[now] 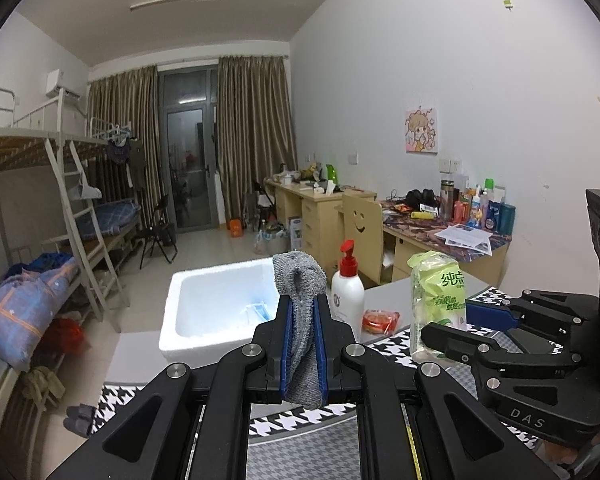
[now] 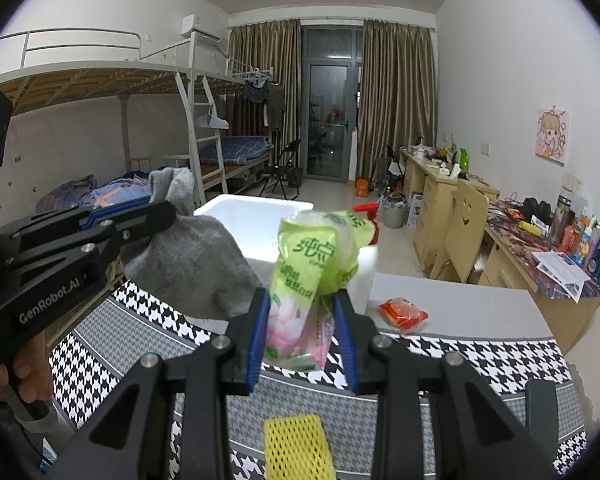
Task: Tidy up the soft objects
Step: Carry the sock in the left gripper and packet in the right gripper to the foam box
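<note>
My left gripper (image 1: 302, 316) is shut on a grey sock (image 1: 300, 280), which hangs lifted above the table; the same sock (image 2: 196, 260) droops from the left gripper (image 2: 156, 208) in the right wrist view. My right gripper (image 2: 302, 312) is shut on a green tissue pack (image 2: 312, 264), held upright over the houndstooth cloth (image 2: 480, 360). From the left wrist view that tissue pack (image 1: 438, 296) stands in the right gripper (image 1: 456, 324) at the right. A white foam box (image 1: 216, 304) sits open beyond both grippers, with a small blue-and-white item inside.
A red-capped pump bottle (image 1: 348, 292) stands beside the box. A red packet (image 2: 402, 314) lies on the grey tabletop. A yellow mesh sponge (image 2: 298, 444) rests on the cloth near me. A bunk bed (image 1: 40, 184) is left, cluttered desks (image 1: 440, 224) right. A hand (image 2: 24, 368) grips the left handle.
</note>
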`<state>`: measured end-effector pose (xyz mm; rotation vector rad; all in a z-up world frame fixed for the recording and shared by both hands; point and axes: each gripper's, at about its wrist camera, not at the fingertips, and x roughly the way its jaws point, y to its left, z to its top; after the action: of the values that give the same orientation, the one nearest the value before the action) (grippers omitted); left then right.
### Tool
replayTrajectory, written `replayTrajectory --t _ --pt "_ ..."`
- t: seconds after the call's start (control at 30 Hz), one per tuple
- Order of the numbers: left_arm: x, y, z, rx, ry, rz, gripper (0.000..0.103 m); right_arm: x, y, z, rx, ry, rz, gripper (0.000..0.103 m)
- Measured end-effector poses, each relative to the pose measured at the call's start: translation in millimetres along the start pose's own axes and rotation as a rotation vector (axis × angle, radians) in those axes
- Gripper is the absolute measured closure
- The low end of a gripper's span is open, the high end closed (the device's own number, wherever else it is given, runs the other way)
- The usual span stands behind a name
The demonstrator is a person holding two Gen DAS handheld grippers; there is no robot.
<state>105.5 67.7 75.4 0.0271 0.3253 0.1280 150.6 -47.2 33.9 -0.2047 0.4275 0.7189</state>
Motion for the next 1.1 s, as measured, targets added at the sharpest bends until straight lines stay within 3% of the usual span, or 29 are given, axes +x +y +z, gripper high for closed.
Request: replayTrajectory --t 0.67,1.1 --pt "3.9 9.1 19.8 0.005 -0.034 0.042 0.092 5.6 5.4 19.0 -0.024 -0.017 0.011 0.066" --pt "11.4 21.6 35.4 -0.011 -0.049 0.115 0.092 12.1 7.7 33.4 -0.034 -0.031 0.021 0.066"
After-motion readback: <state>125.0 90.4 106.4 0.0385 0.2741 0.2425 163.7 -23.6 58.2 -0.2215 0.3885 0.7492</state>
